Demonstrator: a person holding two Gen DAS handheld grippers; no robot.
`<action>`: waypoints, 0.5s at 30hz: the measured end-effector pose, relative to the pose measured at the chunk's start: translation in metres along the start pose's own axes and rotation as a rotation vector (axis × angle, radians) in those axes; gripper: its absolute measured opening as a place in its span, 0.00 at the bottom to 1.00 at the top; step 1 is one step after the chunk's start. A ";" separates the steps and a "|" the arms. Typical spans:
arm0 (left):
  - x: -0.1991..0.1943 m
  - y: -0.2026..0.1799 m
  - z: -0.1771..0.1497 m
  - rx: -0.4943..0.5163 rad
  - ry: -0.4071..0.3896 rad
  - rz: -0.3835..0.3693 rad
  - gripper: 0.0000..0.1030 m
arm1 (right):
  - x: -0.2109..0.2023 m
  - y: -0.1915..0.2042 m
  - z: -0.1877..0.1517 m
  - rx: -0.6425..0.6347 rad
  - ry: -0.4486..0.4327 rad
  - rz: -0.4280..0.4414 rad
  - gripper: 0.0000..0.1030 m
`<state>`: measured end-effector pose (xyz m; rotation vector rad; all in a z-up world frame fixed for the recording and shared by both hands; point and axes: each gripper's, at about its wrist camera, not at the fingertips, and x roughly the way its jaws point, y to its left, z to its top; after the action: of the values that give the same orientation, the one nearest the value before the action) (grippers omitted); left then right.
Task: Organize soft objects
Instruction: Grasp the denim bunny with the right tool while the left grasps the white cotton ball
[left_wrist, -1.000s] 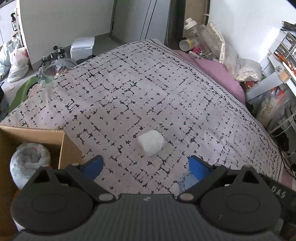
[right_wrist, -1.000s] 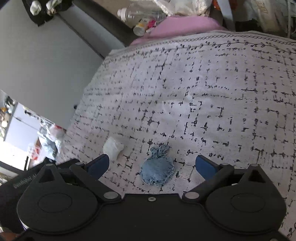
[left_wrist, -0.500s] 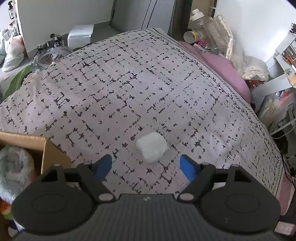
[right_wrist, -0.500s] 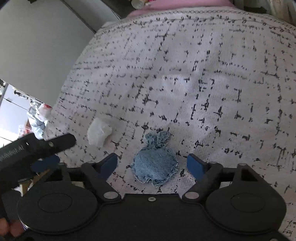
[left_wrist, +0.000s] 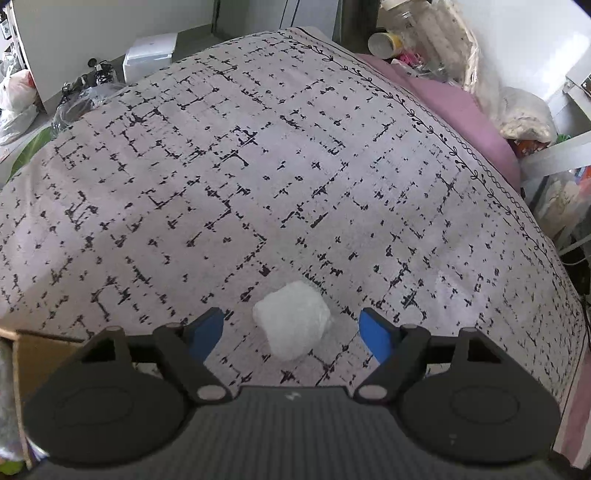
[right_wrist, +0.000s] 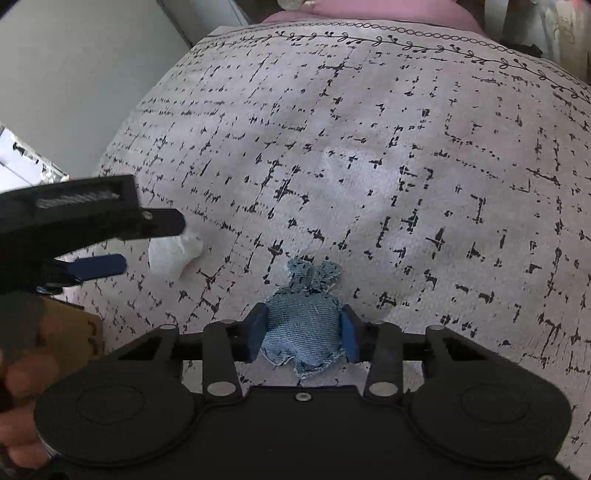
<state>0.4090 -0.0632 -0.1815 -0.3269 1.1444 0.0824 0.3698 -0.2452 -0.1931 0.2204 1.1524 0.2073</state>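
Observation:
A white soft lump (left_wrist: 291, 323) lies on the patterned bedspread (left_wrist: 258, 166). My left gripper (left_wrist: 291, 332) is open, its blue fingers either side of the lump and apart from it. In the right wrist view the same lump (right_wrist: 173, 254) lies partly behind the left gripper (right_wrist: 99, 236). My right gripper (right_wrist: 303, 336) is shut on a blue denim pouch (right_wrist: 303, 328) that rests on the bedspread (right_wrist: 369, 147), both pads pressing its sides.
A cardboard box (left_wrist: 40, 354) stands at the bed's near left edge, also seen in the right wrist view (right_wrist: 74, 332). A pink pillow (left_wrist: 454, 110) and clutter lie at the far right. Bags and a white box (left_wrist: 149, 55) sit on the floor, far left.
Both grippers moved forward and down. The left fingers now flank the white lump. The right fingers closed from wide open onto the denim pouch.

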 end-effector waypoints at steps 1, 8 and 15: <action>0.003 0.000 0.000 -0.006 -0.002 0.002 0.78 | 0.000 -0.001 0.000 0.002 -0.001 0.001 0.38; 0.021 -0.006 0.002 -0.021 0.007 0.032 0.77 | -0.004 -0.005 0.002 0.017 -0.018 -0.013 0.38; 0.023 -0.009 -0.007 -0.043 -0.001 0.035 0.49 | -0.007 -0.005 0.003 0.019 -0.030 -0.004 0.38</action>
<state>0.4148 -0.0763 -0.2029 -0.3446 1.1490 0.1380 0.3698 -0.2517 -0.1868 0.2377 1.1258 0.1893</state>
